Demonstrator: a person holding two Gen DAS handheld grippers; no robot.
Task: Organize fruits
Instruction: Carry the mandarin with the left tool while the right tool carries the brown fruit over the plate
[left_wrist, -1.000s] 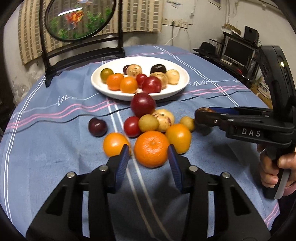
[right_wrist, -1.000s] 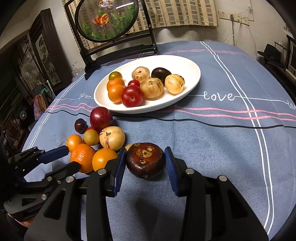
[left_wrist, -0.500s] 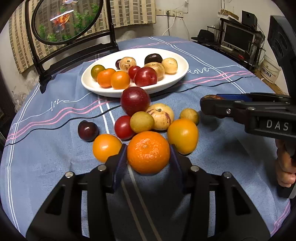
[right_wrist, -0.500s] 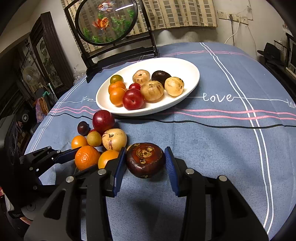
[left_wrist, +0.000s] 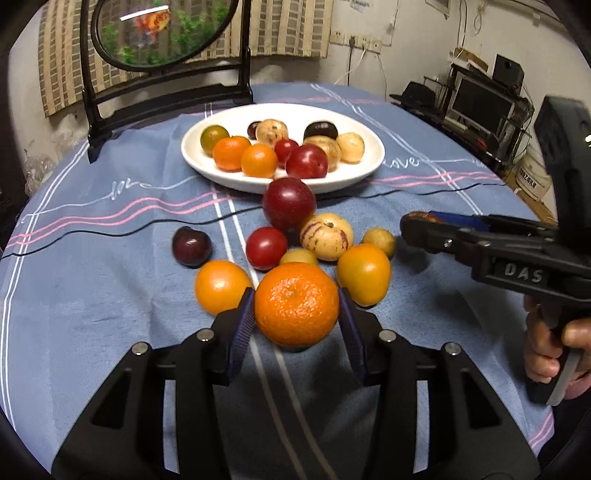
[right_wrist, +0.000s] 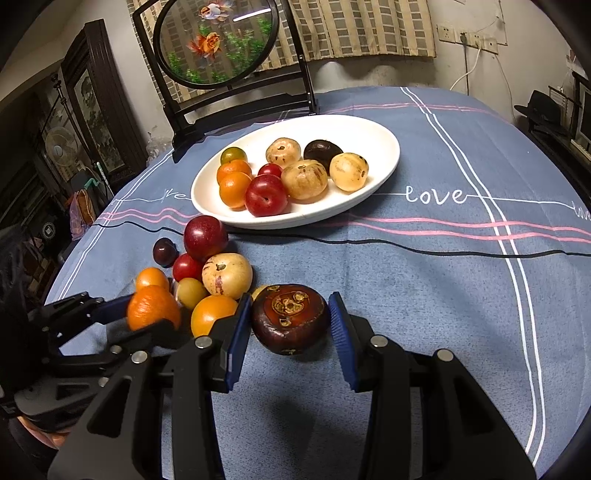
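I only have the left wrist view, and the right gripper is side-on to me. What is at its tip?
Observer: The right gripper has a dark purple-brown fruit between its pads. The fruit has a tan rosette on top, and both pads look pressed against its sides.
Operator: Is it crowding the pile?
Observer: The pad nearer the pile stands between that fruit and a yellow-orange fruit. A small yellow fruit peeks out just behind the pad.
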